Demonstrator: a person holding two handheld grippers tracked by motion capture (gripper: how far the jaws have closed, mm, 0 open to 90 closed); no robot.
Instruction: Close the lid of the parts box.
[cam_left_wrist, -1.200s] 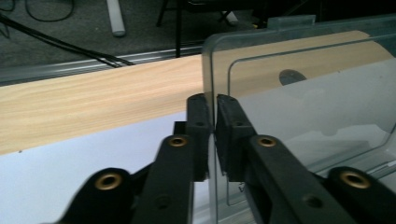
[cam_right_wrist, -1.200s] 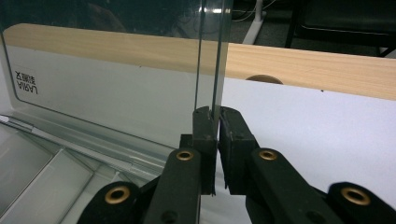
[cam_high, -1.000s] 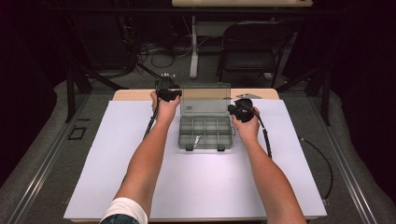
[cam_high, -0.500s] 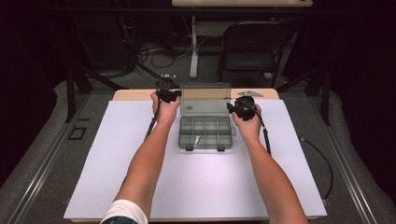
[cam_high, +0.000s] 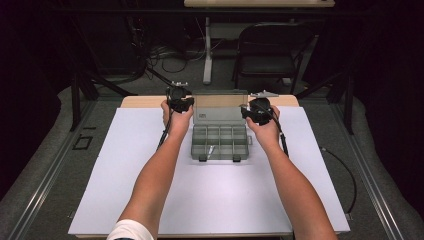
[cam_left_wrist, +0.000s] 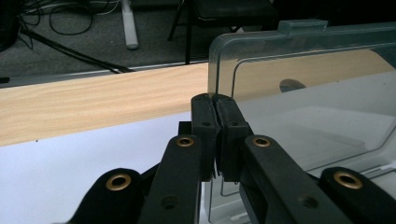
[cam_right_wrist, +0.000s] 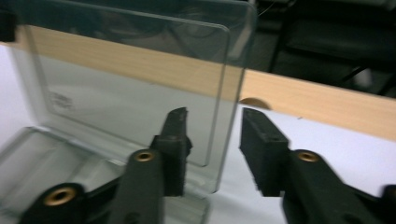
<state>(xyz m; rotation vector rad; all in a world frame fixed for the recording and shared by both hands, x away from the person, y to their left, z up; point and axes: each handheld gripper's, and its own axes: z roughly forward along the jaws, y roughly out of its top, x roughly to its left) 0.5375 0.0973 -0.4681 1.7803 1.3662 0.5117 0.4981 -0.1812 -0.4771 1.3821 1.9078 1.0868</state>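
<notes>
A clear grey compartment box (cam_high: 220, 142) lies open on the white sheet, its lid (cam_high: 220, 105) standing upright at the back. My left gripper (cam_high: 180, 100) is at the lid's left edge. In the left gripper view its jaws (cam_left_wrist: 215, 100) are pressed together on that edge of the lid (cam_left_wrist: 317, 93). My right gripper (cam_high: 257, 111) is at the lid's right edge. In the right gripper view its jaws (cam_right_wrist: 212, 121) stand apart, with the edge of the lid (cam_right_wrist: 121, 84) between them and untouched. They have just opened off it, then eased slightly inward.
A white sheet (cam_high: 125, 165) covers the table, with a wooden strip (cam_high: 140, 101) along the far edge. A small pale item (cam_high: 210, 150) lies in one front compartment. A black chair (cam_high: 272, 55) and floor cables (cam_high: 165, 55) lie beyond the table.
My right hand has risen slightly beside the lid's right edge. The left hand and the box have stayed where they were.
</notes>
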